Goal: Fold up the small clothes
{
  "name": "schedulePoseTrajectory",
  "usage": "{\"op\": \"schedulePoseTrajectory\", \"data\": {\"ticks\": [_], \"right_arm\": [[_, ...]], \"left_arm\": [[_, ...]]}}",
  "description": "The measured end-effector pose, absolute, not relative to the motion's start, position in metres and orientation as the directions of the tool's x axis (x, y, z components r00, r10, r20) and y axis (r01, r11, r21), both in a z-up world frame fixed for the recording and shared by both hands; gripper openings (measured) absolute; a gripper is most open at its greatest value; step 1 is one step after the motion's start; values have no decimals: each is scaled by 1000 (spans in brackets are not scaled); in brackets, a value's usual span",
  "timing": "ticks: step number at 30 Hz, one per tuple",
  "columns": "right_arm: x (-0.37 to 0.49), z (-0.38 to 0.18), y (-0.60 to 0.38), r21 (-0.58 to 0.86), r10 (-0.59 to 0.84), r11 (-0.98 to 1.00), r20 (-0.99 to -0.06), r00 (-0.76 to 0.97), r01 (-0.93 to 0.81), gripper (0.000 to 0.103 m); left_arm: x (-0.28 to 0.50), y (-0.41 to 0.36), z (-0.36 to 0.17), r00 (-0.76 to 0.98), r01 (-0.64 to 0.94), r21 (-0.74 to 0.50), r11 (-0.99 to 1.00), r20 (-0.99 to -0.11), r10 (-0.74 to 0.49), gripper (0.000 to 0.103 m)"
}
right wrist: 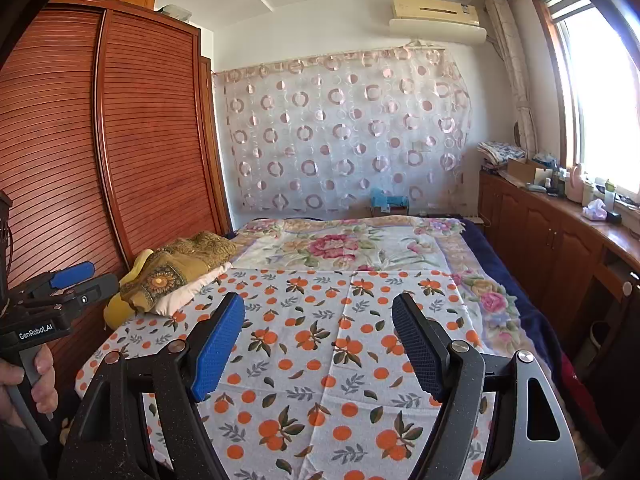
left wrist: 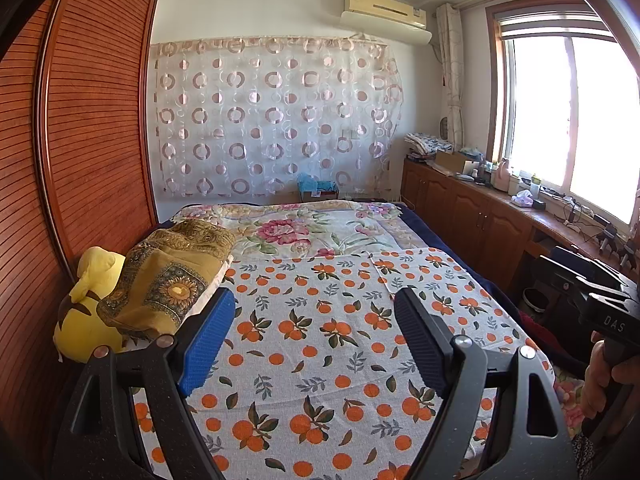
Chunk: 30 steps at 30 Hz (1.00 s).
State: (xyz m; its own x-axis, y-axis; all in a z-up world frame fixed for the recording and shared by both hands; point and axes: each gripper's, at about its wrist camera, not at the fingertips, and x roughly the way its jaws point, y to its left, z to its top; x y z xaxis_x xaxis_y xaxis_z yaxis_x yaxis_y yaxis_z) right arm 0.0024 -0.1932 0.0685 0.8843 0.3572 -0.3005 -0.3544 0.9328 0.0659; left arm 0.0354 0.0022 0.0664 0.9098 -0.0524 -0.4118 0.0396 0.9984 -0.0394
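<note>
A white cloth printed with oranges and leaves (left wrist: pixel 312 356) (right wrist: pixel 328 364) lies spread flat over the near half of the bed. My left gripper (left wrist: pixel 315 295) hovers above it, jaws wide apart and nothing between the blue pads. My right gripper (right wrist: pixel 319 299) hangs over the same cloth, equally open and empty. In the right wrist view the left gripper (right wrist: pixel 86 279) shows at the left edge, held by a hand (right wrist: pixel 40 376). No other small garment shows on the orange cloth.
A floral blanket (left wrist: pixel 304 232) covers the far half of the bed. A gold patterned cloth (left wrist: pixel 172 272) and a yellow plush toy (left wrist: pixel 88 320) lie at the bed's left edge, against a slatted wooden wardrobe (left wrist: pixel 92 120). Cluttered wooden cabinets (left wrist: pixel 480 208) run under the window on the right.
</note>
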Motion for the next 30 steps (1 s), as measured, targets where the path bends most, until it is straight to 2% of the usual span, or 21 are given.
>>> {"op": "schedulePoseTrajectory", "data": {"ticks": [30], "right_arm": [[2, 67, -194, 63, 358, 932, -301, 884, -356, 78]], "left_arm": [[34, 2, 64, 912, 41, -38, 998, -408, -53, 82]]}}
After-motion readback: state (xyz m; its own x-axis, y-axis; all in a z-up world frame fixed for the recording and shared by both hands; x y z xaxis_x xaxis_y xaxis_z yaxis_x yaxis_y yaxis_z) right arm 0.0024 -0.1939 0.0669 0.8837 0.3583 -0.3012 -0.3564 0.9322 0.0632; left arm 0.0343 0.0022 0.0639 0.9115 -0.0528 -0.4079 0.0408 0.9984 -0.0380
